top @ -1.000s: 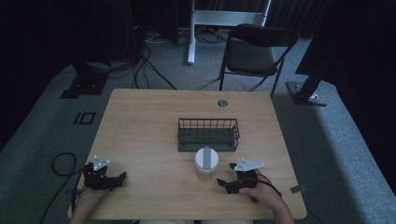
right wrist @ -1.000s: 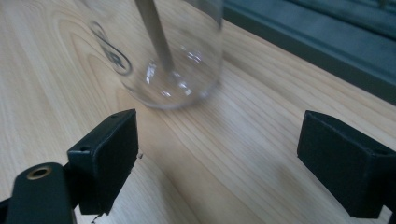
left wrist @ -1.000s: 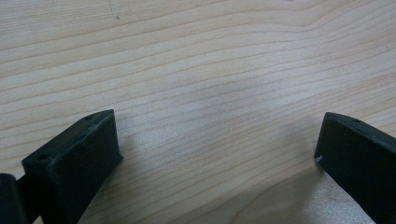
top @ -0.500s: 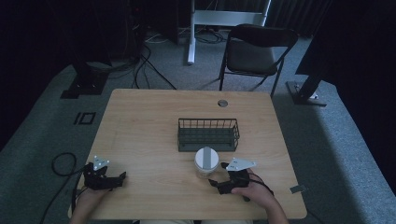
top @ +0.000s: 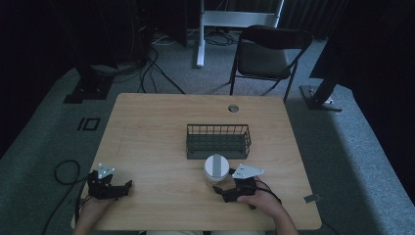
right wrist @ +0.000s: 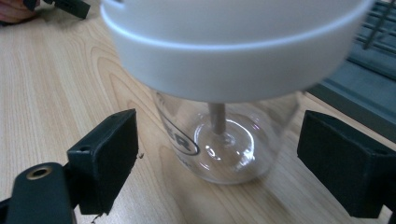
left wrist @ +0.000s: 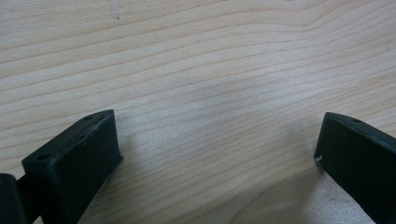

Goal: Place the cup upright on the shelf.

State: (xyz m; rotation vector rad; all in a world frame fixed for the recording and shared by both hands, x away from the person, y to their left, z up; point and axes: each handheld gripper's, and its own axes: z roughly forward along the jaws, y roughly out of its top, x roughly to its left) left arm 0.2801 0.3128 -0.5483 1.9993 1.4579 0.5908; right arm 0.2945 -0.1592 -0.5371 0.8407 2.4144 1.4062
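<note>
**Near the front edge of the bench: a jar between spread tongs**

Close to the person's side of the wooden bench (top: 147, 132) stands a clear jar (top: 216, 168) with a wide white lid (right wrist: 233, 42). It is upright, just in front of the dark wire basket (top: 218, 141) that sits in the middle of the bench, and I cannot tell from above if the two touch. Right behind the jar, on the person's side, is the right tongs (top: 221, 190), held in the right hand (top: 259, 200). Its tips point toward the jar.

From the right gripper view, the jar (right wrist: 224, 140) is between the two black jaws of the right tongs (right wrist: 217, 163), a little ahead of them. The jaws are spread wide, wider than the glass body, and there is a clear gap of wood on each side, so they do not touch the glass. The white lid hangs over the view from the top and is wider than the glass below it. Through the glass a thin stick shows, standing on the bottom of the jar, and a dark printed mark is on its wall. The basket (right wrist: 369, 51) is at the upper right, behind the jar.

The left tongs (top: 128, 185) lies low at the front left corner of the bench, well apart from the jar, in the left hand (top: 90, 205). In the left gripper view its jaws (left wrist: 215, 154) are also spread wide, with bare wood grain between them, and they hold nothing.
</note>
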